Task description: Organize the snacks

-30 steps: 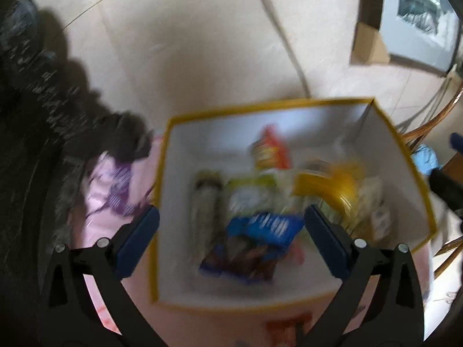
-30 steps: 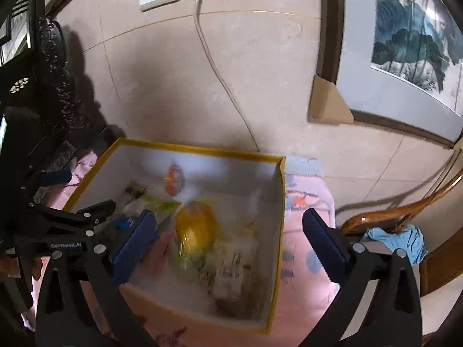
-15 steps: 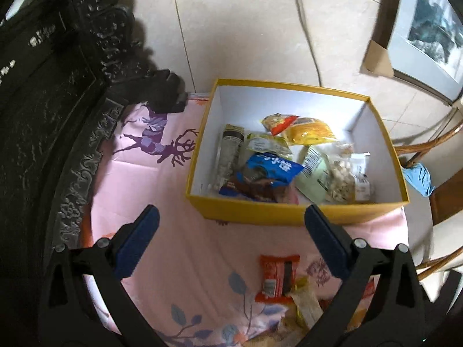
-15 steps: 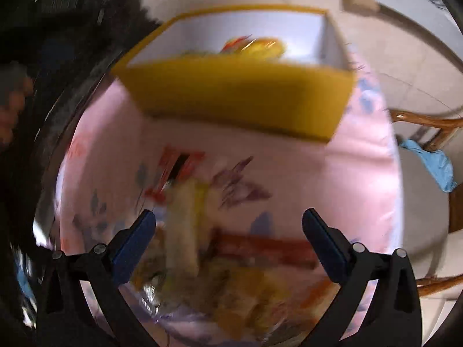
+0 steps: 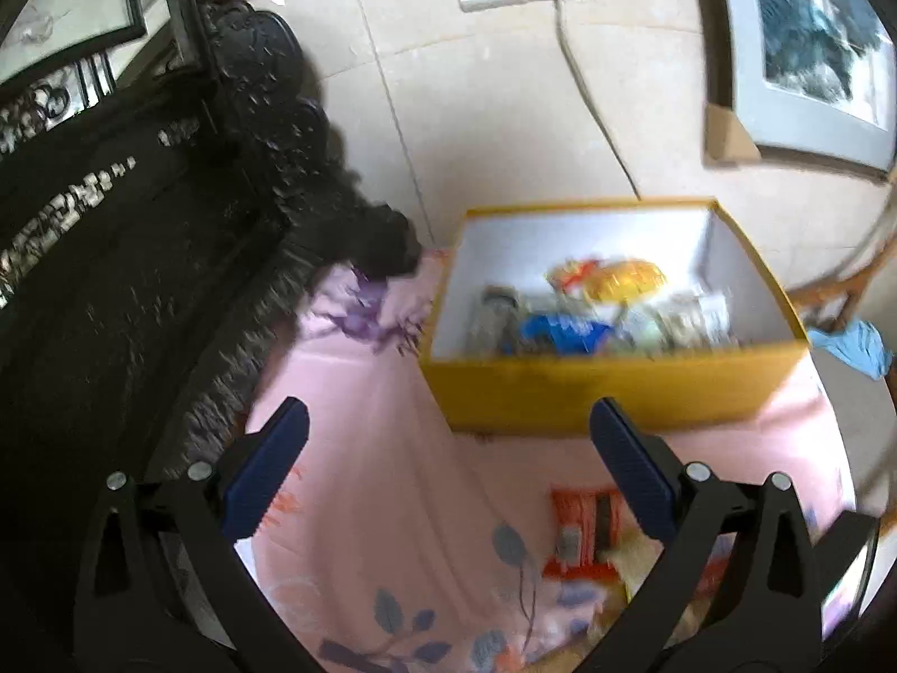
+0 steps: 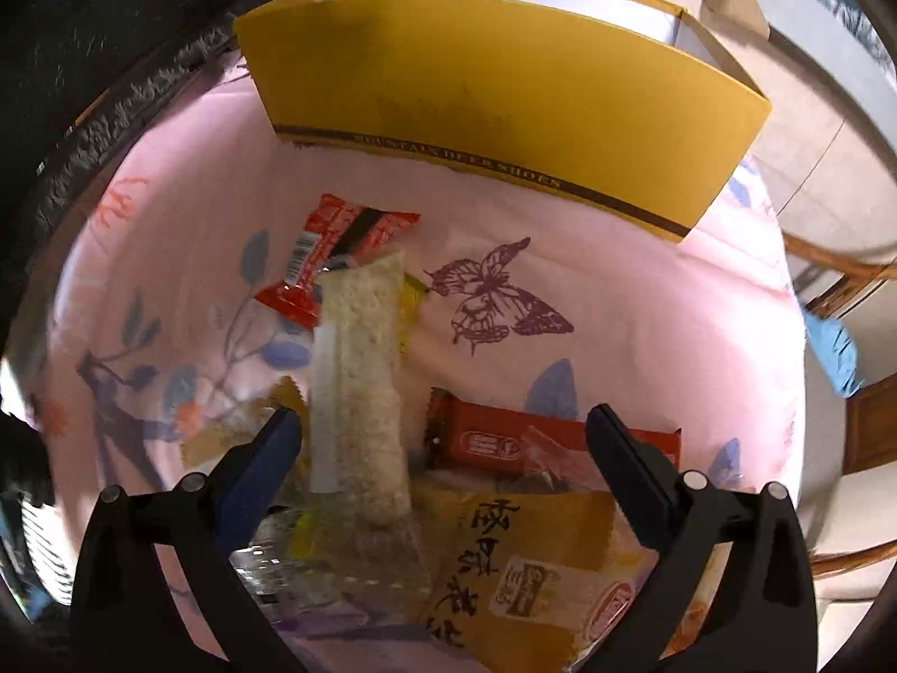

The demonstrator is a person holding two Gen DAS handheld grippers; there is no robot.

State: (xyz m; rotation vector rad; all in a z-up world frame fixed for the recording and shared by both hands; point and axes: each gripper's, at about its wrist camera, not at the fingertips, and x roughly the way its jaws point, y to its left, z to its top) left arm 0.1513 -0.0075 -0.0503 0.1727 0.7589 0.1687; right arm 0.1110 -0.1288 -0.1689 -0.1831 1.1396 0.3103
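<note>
Right claw [image 6: 443, 437] — "MOUNTAIN DEER SHOES" box [image 6: 504, 90]

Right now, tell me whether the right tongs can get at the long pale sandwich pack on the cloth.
Probably yes. The right tongs are open right over the sandwich pack, which lies on top of the other snacks with nothing covering it.

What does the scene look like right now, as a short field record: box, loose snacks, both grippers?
box: yellow cardboard box, open top, on pink floral tablecloth, several snack packets inside
loose snacks: red packet with barcode, long pale sandwich-style pack, red bar wrapper, yellow packet with printed characters, all on the cloth outside the box
left gripper: open, empty, above cloth before the box
right gripper: open, empty, over the loose pile
</note>
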